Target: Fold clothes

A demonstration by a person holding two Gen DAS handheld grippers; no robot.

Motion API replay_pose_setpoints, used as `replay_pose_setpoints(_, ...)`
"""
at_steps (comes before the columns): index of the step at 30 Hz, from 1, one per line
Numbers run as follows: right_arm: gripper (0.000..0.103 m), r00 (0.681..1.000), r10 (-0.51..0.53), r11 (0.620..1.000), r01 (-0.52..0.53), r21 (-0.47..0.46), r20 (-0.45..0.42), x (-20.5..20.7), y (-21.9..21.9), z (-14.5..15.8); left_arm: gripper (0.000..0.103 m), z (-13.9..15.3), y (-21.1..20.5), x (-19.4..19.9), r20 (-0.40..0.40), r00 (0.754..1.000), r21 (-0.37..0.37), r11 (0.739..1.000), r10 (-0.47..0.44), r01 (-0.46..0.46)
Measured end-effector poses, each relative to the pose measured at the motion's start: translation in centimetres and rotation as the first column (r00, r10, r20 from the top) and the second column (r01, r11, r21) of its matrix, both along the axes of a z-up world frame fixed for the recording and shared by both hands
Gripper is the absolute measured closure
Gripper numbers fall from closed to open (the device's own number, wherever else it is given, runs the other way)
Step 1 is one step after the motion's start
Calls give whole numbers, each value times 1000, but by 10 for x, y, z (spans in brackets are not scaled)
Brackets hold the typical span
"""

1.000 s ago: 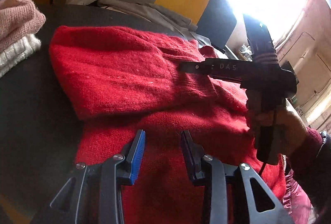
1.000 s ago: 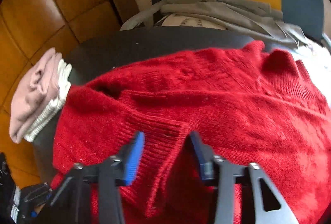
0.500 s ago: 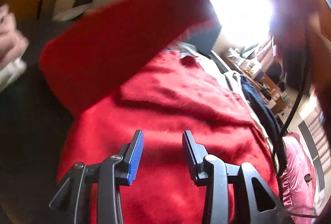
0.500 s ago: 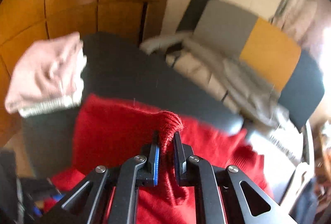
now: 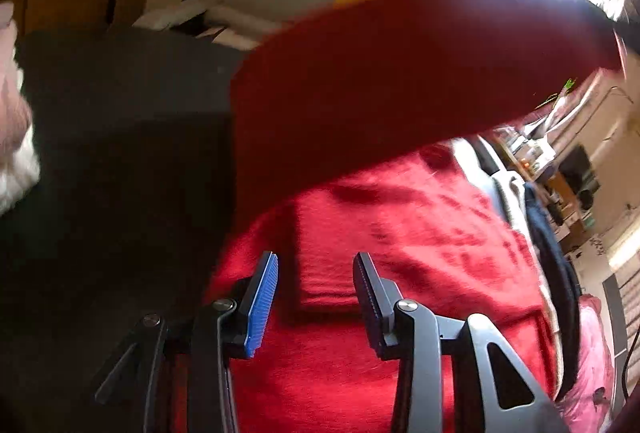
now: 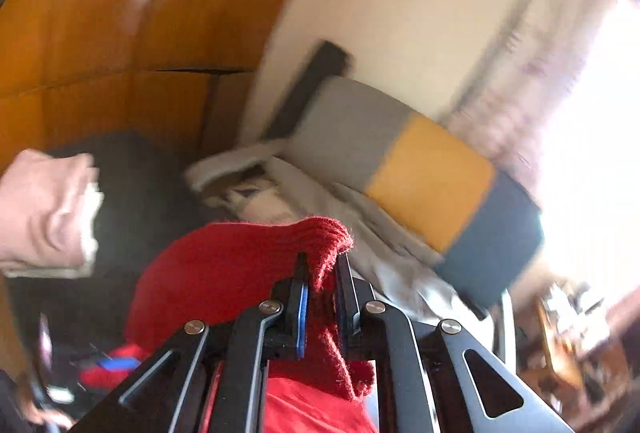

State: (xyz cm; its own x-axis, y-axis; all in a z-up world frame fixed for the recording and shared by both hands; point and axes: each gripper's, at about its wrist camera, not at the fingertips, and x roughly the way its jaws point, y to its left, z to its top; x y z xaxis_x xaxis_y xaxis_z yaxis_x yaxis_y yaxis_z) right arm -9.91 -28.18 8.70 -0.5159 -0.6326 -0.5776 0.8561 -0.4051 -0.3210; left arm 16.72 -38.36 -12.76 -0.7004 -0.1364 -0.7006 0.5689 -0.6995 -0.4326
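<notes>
Sweater [image 5: 400, 233] body lies flat on the dark bench [image 5: 120, 113] under my left gripper [image 5: 316, 297], jaws apart and empty. Its sleeve [image 6: 248, 257] stretches up rightward, cuff pinched in my right gripper [image 6: 320, 297].

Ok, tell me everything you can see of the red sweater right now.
The red sweater is a fuzzy knit, its body lying flat on the dark table. One sleeve is lifted and stretched across above it, blurred. The right gripper has its jaws shut on the ribbed cuff. The left gripper hovers open over the body.
</notes>
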Motion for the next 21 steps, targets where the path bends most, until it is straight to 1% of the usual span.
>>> replay_pose_setpoints(2, 92, 994, -91, 996, 91, 0, 62, -34, 30, -17, 64, -4, -1, 7, -13, 1000, 14, 1000, 0, 0)
replay_pose_setpoints(5, 92, 962, -225, 974, 226, 11, 154, -86, 75, -43, 64, -4, 2, 12, -3, 1000, -2, 1000, -10, 10)
replay_pose_setpoints(6, 92, 944, -268, 963, 269, 25, 191, -102, 90, -58, 64, -3, 5, 13, 5, 1000, -13, 1000, -15, 15)
replay_pose_setpoints(7, 91, 922, -307, 951, 305, 47, 236, -115, 103, -79, 64, -3, 8, 14, 18, 1000, -29, 999, -22, 23)
replay_pose_setpoints(10, 91, 851, -383, 922, 378, 86, 360, -139, 134, -137, 64, -2, 16, 13, 66, 997, -86, 995, -46, 52)
replay_pose_setpoints(12, 91, 811, -403, 910, 405, 89, 425, -146, 150, -163, 64, -3, 20, 10, 96, 994, -113, 991, -54, 65)
replay_pose_setpoints(14, 91, 774, -411, 901, 425, 86, 482, -150, 163, -184, 64, -2, 20, 9, 117, 992, -121, 991, -47, 61)
replay_pose_setpoints(15, 91, 760, -406, 899, 431, 74, 506, -150, 168, -187, 64, -1, 19, 8, 127, 991, -123, 991, -42, 57)
replay_pose_setpoints(18, 91, 724, -365, 895, 445, 8, 586, -147, 184, -185, 64, 0, 14, 9, 146, 989, -120, 992, -16, 33)
replay_pose_setpoints(21, 91, 715, -296, 897, 435, -73, 633, -140, 200, -165, 64, 1, 5, 15, 150, 988, -105, 994, 21, -6)
